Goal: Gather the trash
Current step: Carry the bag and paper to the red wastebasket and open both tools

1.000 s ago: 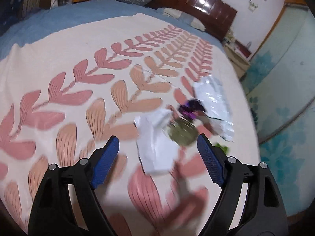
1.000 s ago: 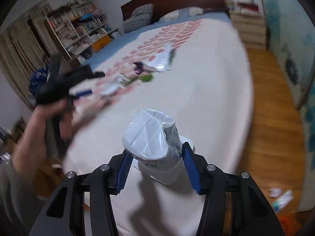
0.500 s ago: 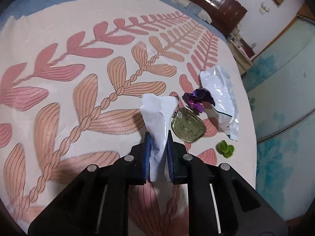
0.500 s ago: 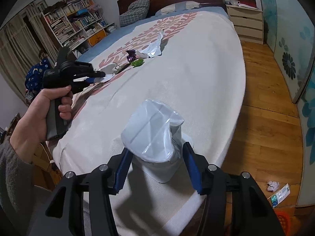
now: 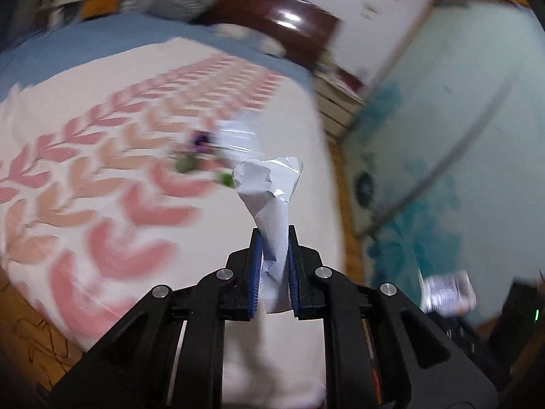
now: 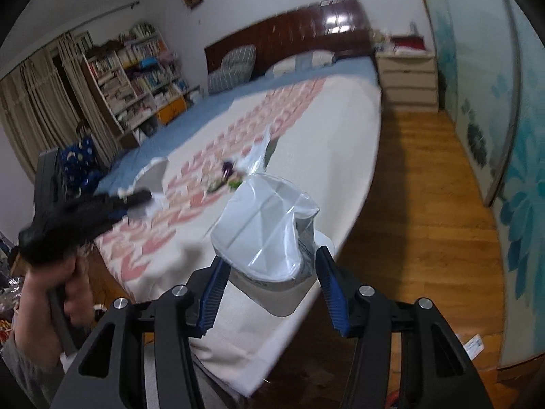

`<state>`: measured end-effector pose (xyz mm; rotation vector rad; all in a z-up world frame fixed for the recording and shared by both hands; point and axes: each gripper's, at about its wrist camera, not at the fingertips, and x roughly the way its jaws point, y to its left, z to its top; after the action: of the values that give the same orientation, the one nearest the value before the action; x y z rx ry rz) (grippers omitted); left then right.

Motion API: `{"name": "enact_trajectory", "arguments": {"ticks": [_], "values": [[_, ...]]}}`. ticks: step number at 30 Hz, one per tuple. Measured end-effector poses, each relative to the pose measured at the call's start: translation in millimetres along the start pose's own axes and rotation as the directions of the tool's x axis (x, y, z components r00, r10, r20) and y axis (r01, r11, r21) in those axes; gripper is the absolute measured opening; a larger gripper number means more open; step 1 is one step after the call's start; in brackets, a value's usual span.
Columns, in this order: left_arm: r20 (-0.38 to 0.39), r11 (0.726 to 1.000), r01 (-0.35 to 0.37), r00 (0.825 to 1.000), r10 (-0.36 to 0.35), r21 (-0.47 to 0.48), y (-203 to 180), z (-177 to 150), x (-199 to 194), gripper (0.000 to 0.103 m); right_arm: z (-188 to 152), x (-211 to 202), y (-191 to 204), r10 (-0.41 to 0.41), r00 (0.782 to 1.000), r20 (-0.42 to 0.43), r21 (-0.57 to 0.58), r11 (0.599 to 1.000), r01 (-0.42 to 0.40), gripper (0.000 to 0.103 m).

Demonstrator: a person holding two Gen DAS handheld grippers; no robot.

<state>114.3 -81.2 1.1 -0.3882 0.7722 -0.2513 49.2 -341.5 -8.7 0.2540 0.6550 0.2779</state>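
Observation:
My left gripper (image 5: 274, 235) is shut on a crumpled white paper (image 5: 269, 187) and holds it lifted above the bed; it also shows in the right wrist view (image 6: 136, 201), with the paper (image 6: 153, 177) in it. My right gripper (image 6: 269, 266) is shut on a white cup lined with a clear plastic bag (image 6: 269, 235), held over the bed's near corner. More trash stays on the bedspread: a purple wrapper (image 5: 201, 138), a green scrap (image 5: 224, 179) and a clear plastic wrapper (image 5: 235, 139).
The bed (image 6: 340, 129) has a cream spread with pink leaf print and a dark headboard (image 6: 299, 27). A bookshelf (image 6: 136, 71) stands left, a nightstand (image 6: 408, 78) right. Wooden floor (image 6: 425, 204) runs beside the bed, with litter (image 6: 475, 344) on it.
My left gripper closed on the white paper, lifted it off the bedspread and swung right. My right gripper kept hold of the bag-lined cup and shifted a little.

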Motion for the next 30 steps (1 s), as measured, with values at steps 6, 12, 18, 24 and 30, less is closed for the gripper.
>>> {"name": "enact_trajectory", "arguments": {"ticks": [6, 12, 18, 24, 30], "values": [[-0.154, 0.963, 0.215, 0.970, -0.190, 0.161, -138, -61, 16, 0.014, -22, -98, -82, -0.166, 0.986, 0.030, 0.013, 0.986, 0.165, 0.053], [-0.448, 0.880, 0.370, 0.868, -0.213, 0.298, -237, -162, 93, 0.014, -118, -128, -185, -0.360, 0.919, -0.162, 0.048, 0.927, 0.372, 0.053], [-0.722, 0.863, 0.351, 0.691, 0.022, 0.362, -251, -259, 198, 0.014, -233, -108, -258, -0.329, 0.848, -0.417, 0.222, 0.867, 0.446, 0.052], [-0.783, 0.836, 0.371, 0.612, 0.108, 0.405, -262, -291, 221, 0.014, -288, -99, -271, -0.275, 0.824, -0.495, 0.288, 0.843, 0.454, 0.052], [-0.786, 0.804, 0.388, 0.599, 0.152, 0.451, -268, -303, 217, 0.014, -289, -78, -255, -0.254, 0.832, -0.493, 0.307, 0.844, 0.440, 0.052]]}}
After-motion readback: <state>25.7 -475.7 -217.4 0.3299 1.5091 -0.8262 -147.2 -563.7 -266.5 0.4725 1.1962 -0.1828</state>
